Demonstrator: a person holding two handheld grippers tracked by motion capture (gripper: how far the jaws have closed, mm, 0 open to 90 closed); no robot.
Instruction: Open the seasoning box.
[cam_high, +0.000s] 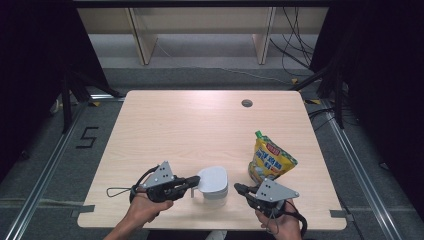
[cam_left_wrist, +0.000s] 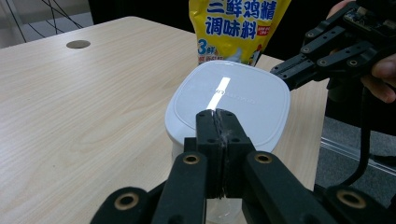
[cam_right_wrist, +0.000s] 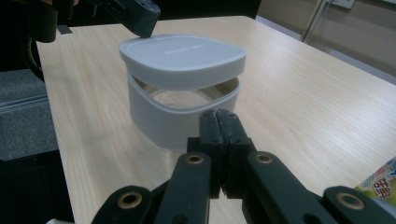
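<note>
A white lidded container (cam_high: 213, 182) stands near the table's front edge, between my two grippers. In the right gripper view its white lid (cam_right_wrist: 182, 52) sits over a clear band (cam_right_wrist: 184, 97) that shows pale granules inside. My left gripper (cam_high: 194, 181) is shut with nothing in it, its tips (cam_left_wrist: 218, 115) at the lid's (cam_left_wrist: 233, 100) near edge. My right gripper (cam_high: 237, 188) is also shut and empty, its tips (cam_right_wrist: 219, 115) just short of the container's wall. A yellow seasoning pouch (cam_high: 270, 160) with a green cap stands upright behind the right gripper.
The light wooden table (cam_high: 190, 125) has a round cable hole (cam_high: 246, 103) at the far right. The front edge runs just below both hands. Wooden frame legs (cam_high: 142, 40) and loose cables (cam_high: 295, 45) lie on the floor beyond the table.
</note>
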